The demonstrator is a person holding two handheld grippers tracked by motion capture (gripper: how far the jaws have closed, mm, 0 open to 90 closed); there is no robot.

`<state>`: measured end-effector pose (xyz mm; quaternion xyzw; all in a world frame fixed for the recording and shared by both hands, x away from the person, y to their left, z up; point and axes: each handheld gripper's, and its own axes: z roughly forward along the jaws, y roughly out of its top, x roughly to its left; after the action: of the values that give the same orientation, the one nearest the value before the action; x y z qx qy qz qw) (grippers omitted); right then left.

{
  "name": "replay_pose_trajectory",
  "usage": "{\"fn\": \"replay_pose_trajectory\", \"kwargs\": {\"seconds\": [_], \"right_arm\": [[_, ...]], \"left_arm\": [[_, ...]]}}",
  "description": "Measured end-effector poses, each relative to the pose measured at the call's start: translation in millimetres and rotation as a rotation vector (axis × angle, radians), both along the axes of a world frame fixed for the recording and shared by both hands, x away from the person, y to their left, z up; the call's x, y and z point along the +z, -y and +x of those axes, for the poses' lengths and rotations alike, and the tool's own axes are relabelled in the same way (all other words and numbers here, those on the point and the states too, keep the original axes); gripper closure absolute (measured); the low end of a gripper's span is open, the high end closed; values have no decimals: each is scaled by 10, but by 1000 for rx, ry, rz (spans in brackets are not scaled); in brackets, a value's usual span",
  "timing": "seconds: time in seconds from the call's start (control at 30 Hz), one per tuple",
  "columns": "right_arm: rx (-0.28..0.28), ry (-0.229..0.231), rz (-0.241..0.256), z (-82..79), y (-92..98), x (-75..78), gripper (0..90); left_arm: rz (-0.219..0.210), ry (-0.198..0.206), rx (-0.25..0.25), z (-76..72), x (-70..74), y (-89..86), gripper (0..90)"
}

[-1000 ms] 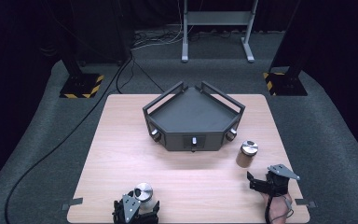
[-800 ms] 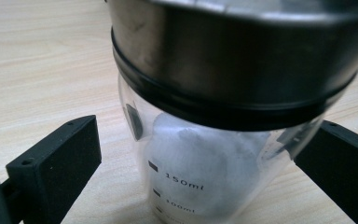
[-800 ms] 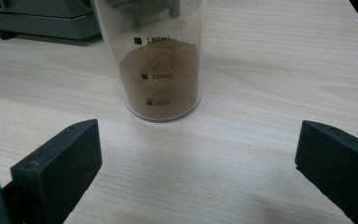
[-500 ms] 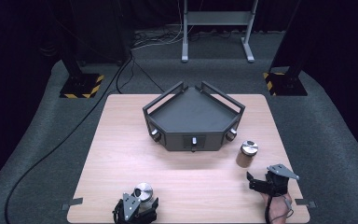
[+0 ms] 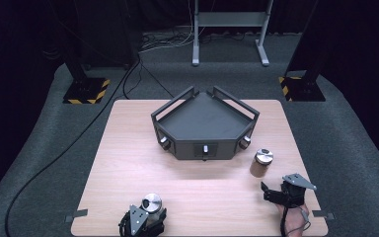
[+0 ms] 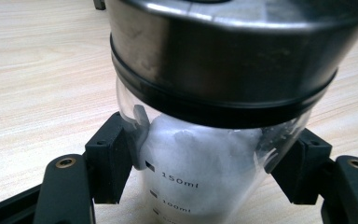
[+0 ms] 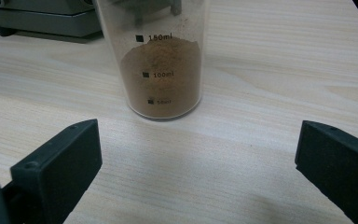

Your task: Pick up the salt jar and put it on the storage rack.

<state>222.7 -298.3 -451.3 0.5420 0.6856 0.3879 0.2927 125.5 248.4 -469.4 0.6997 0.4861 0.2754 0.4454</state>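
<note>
Left tongs (image 6: 209, 158) clamp an upright white-filled jar (image 6: 214, 140); right tongs (image 7: 198, 163) stand apart, an upright brown-filled jar (image 7: 161, 60) just ahead of them.

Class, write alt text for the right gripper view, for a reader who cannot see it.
A clear jar of brown powder, filled to between its 100 ml and 150 ml marks, stands upright on a pale wooden table. The right gripper faces it with its two black fingers spread wide, touching nothing. A dark tray's edge shows behind.
</note>
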Motion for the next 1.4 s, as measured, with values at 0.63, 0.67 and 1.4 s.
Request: {"fn": "replay_pose_trajectory", "kwargs": {"seconds": [0.63,0.67,1.4], "right_arm": [[2,-5,0,9,2,5,0],[2,-5,0,9,2,5,0],[2,-17,-8,29,-12,20,0]], "left_arm": [[-4,12,8,-15,73,-19,312],[-3,12,6,-12,80,-21,311],[16,37,-29,98,231,-3,312]]}}
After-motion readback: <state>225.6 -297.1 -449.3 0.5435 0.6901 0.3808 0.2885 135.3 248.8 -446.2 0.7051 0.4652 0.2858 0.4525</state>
